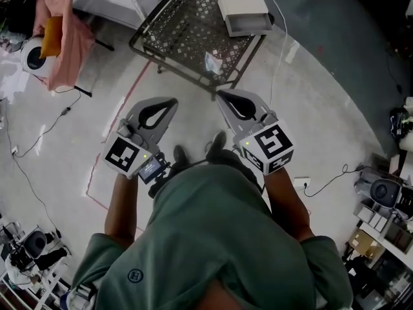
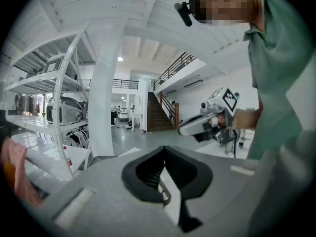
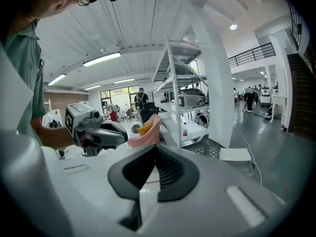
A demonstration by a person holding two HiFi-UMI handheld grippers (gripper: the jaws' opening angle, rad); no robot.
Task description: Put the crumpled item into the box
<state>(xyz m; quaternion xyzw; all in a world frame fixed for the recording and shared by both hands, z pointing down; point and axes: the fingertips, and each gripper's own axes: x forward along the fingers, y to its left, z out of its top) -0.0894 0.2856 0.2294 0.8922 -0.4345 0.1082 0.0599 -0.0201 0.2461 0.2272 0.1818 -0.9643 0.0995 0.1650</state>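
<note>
In the head view a small pale crumpled item (image 1: 212, 63) lies near the front edge of a dark metal mesh table (image 1: 174, 28). A white open box (image 1: 245, 15) rests on that table's far right corner; the right gripper view shows the box (image 3: 236, 155) too. My left gripper (image 1: 171, 101) and right gripper (image 1: 220, 95) are held side by side at chest height, short of the table and apart from the item. Both are shut with nothing between the jaws. Each gripper view looks across the hall: the left gripper (image 2: 164, 151) sees the right gripper (image 2: 205, 123), and the right gripper (image 3: 154, 148) sees the left gripper (image 3: 96, 131).
A pink cloth (image 1: 64, 37) hangs over a stand to the left of the table. Cables (image 1: 39, 134) trail over the pale floor. White shelving (image 3: 180, 102) and a wide white column (image 2: 106, 102) stand beyond the table. Equipment crowds the right edge (image 1: 387, 192).
</note>
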